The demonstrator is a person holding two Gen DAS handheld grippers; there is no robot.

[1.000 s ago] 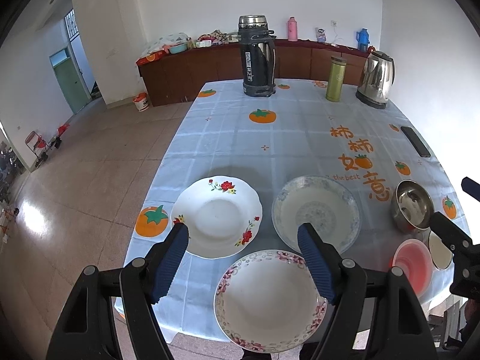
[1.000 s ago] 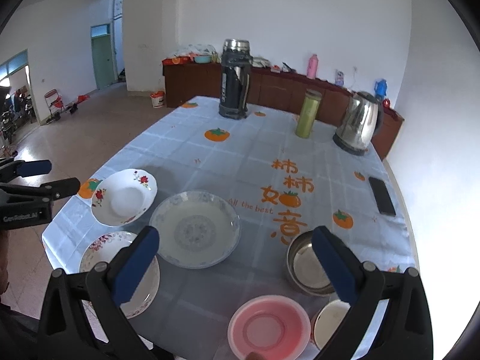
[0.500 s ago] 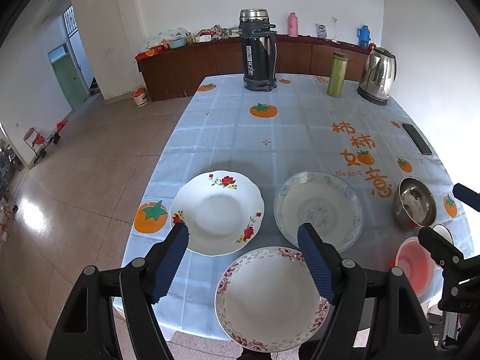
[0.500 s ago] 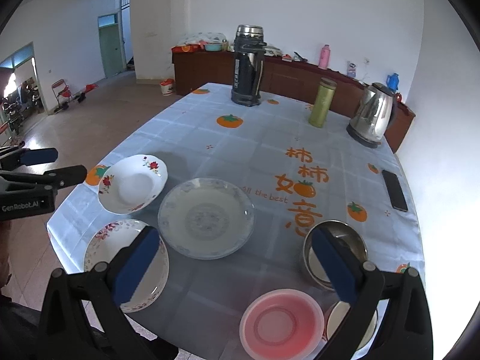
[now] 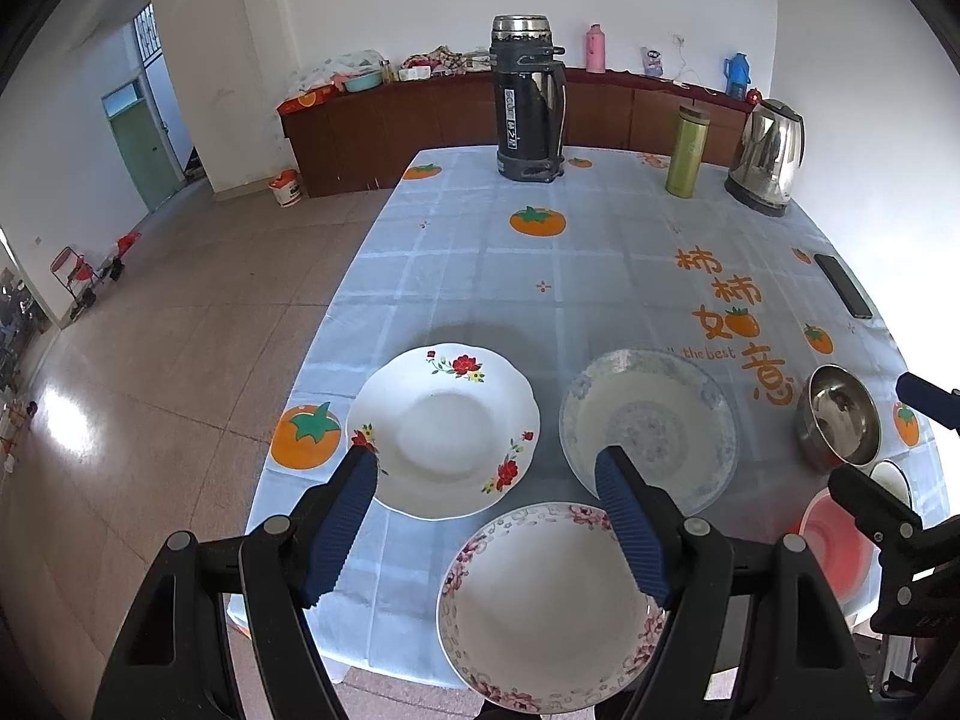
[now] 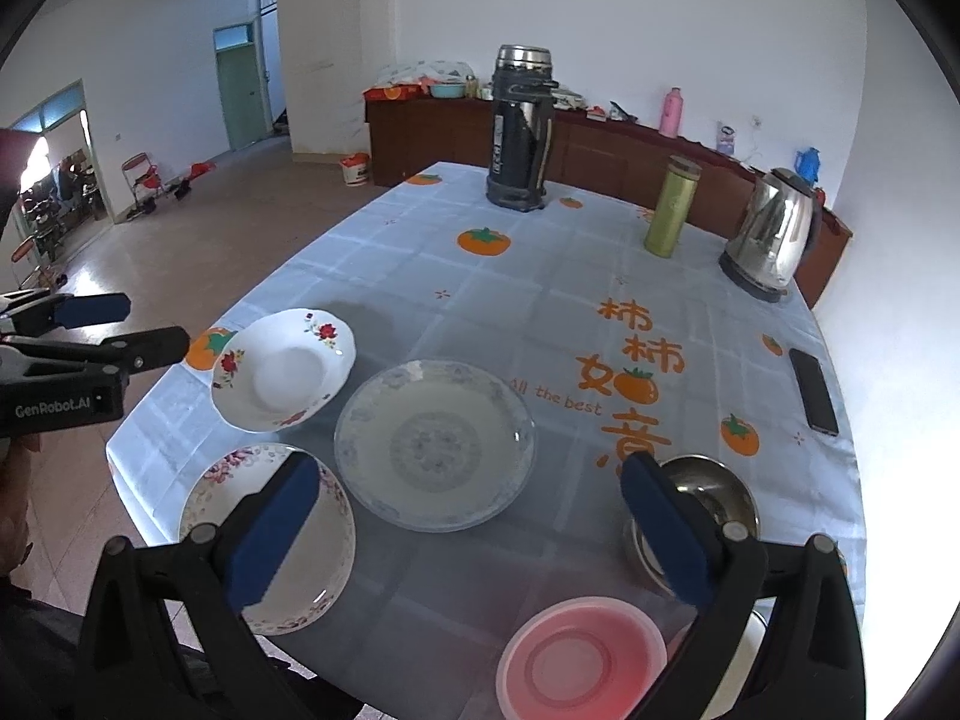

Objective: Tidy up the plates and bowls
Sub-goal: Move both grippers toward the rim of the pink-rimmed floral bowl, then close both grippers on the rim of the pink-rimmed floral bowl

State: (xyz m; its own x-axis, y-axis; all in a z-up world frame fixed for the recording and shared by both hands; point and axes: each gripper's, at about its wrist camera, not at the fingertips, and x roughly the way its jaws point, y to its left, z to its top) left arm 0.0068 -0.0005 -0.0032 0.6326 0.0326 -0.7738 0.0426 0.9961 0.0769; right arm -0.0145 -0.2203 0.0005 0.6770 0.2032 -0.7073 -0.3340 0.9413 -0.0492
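Both grippers hang above the near edge of the desk (image 5: pixel 600 252), empty and not touching anything. The left gripper (image 5: pixel 486 516) has its blue fingers spread wide apart at the bottom centre of the left wrist view, and the right gripper (image 6: pixel 468 528) is just as wide open at the bottom centre of the right wrist view.

3 plates sit in the lower half of the left wrist view: the red-flower plate (image 5: pixel 444 429) left of centre, the blue-patterned plate (image 5: pixel 651 426) right of centre, and the pink-rimmed plate (image 5: pixel 546 606) at the bottom. In the right wrist view the steel bowl (image 6: pixel 714 492) lies at lower right, the pink bowl (image 6: pixel 579 657) at the bottom, and a small white bowl (image 5: pixel 892 479) shows only as a sliver in the left wrist view.

The main risk, as I judge it, is the pink-rimmed plate: it appears to reach the desk edge, possibly overhanging, so a downward push on its near rim could tip it to the floor. The tablecloth could also drag under a sliding plate and pull its neighbours. Plate rims are thin and glazed, so a shallow pinch may slip. The 2 grippers work close together near the pink bowl and might collide. Stacking china onto china with any drop could chip it.
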